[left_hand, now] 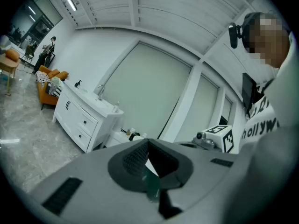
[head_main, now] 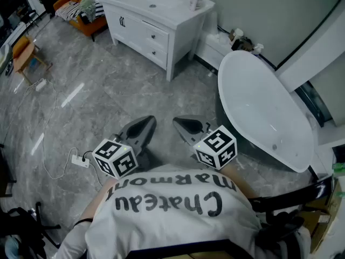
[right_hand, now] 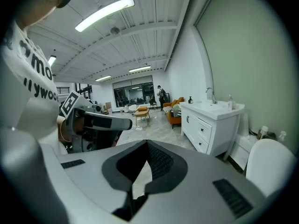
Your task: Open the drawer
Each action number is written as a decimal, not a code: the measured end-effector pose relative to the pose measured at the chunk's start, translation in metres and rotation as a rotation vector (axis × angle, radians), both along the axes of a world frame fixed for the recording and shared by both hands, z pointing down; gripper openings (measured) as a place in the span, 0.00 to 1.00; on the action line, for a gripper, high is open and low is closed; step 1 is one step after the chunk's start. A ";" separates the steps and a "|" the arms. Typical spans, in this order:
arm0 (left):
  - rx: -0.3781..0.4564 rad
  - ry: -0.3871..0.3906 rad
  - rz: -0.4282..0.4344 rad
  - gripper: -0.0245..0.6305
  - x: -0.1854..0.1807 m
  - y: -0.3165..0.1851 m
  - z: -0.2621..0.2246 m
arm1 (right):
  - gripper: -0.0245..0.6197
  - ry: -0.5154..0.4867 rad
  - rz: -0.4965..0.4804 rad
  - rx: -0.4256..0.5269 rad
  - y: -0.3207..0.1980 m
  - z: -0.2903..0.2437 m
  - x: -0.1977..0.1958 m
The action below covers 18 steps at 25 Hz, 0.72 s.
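The fingers (left_hand: 135, 158) of our left gripper (head_main: 144, 124) lie pressed together with nothing between them. Those of our right gripper (head_main: 182, 124) are likewise fully closed and empty. Both grippers hang in front of our chest, well apart from the task's thing. That thing sits in the white bathroom vanity cabinet (head_main: 161, 15) against the far wall. It has two stacked fronts with small dark knobs, an upper drawer (head_main: 155, 36) and a lower drawer (head_main: 157, 52), beside a door. We cannot tell which of the two is meant. We judge the step in hand to be the approach, with nothing yet done. To do it well we should cross the room and part one gripper's fingers before reaching the knob. We should then close squarely on the knob and pull straight out along the runners, not downward or sideways, since so small a knob could slip. The grey marble-look tiled floor (head_main: 135, 85) is glossy. A white power strip (head_main: 81, 159) with its trailing cable lies near our left side. A white oval bathtub (head_main: 264, 112) stands to our right, and an orange sofa (head_main: 81, 9) stands beyond the cabinet.
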State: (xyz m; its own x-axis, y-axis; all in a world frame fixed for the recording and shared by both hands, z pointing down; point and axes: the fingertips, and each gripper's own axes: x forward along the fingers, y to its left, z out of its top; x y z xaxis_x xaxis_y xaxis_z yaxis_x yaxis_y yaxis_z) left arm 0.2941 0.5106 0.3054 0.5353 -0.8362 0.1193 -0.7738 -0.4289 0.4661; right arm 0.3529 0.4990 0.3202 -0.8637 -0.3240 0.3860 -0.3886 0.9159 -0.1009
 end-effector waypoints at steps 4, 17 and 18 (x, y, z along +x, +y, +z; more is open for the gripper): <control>-0.004 0.001 0.000 0.05 -0.004 0.000 0.002 | 0.05 -0.007 0.002 -0.006 -0.001 0.001 -0.004; -0.011 -0.087 0.049 0.05 -0.050 -0.030 0.020 | 0.05 -0.095 0.128 -0.141 -0.053 0.009 -0.018; -0.018 -0.076 0.061 0.05 -0.053 -0.039 0.021 | 0.05 -0.109 0.151 -0.167 -0.062 0.010 -0.020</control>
